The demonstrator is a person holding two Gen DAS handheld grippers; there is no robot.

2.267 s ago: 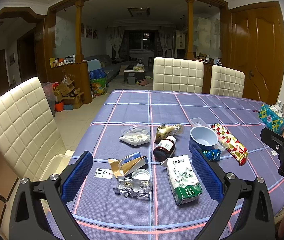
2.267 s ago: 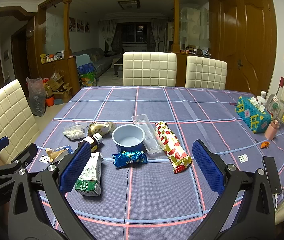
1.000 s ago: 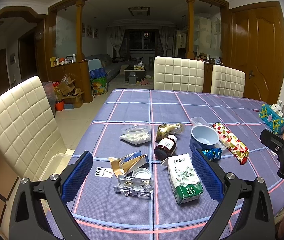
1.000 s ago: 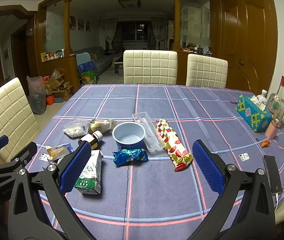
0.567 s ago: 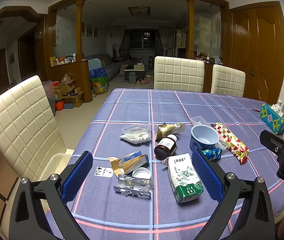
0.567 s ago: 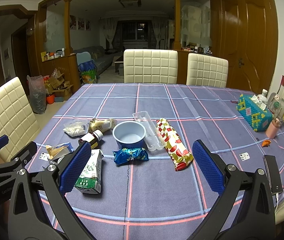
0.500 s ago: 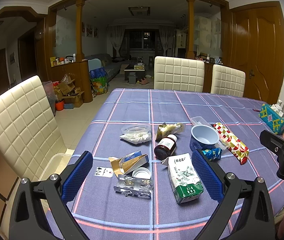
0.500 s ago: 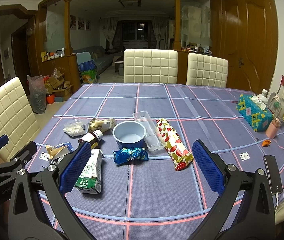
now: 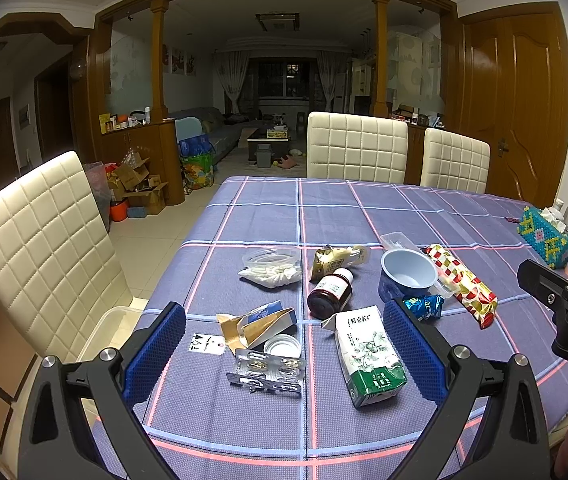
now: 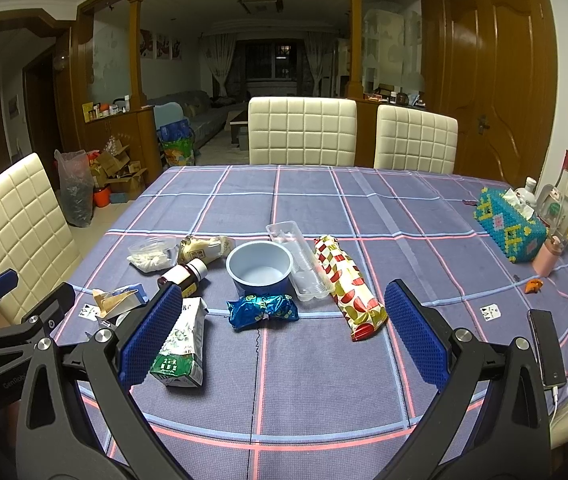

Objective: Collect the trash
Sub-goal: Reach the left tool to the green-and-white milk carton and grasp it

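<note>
Trash lies on the blue checked tablecloth [image 9: 260, 216]. A green and white carton [image 9: 367, 356] [image 10: 182, 344] lies on its side. Near it are a blister pack [image 9: 268, 370], a torn box [image 9: 258, 326], a round lid [image 9: 282, 346], a brown bottle [image 9: 329, 294], a blue wrapper [image 10: 262, 310] and a red patterned wrapper [image 10: 349, 286]. A blue bowl [image 10: 260, 268] stands in the middle. My left gripper [image 9: 284, 352] is open above the blister pack. My right gripper [image 10: 280, 328] is open above the blue wrapper. Both are empty.
A clear plastic tray [image 10: 299, 256], a bag of white bits [image 9: 270, 274] and a beige wrapper [image 9: 333, 258] lie further back. A beaded tissue box [image 10: 509, 226], pink bottle [image 10: 547, 256] and phone [image 10: 547, 346] are at the right. Cream chairs [image 9: 357, 148] surround the table.
Both grippers have drifted very slightly; nothing on the table has moved and both stay open.
</note>
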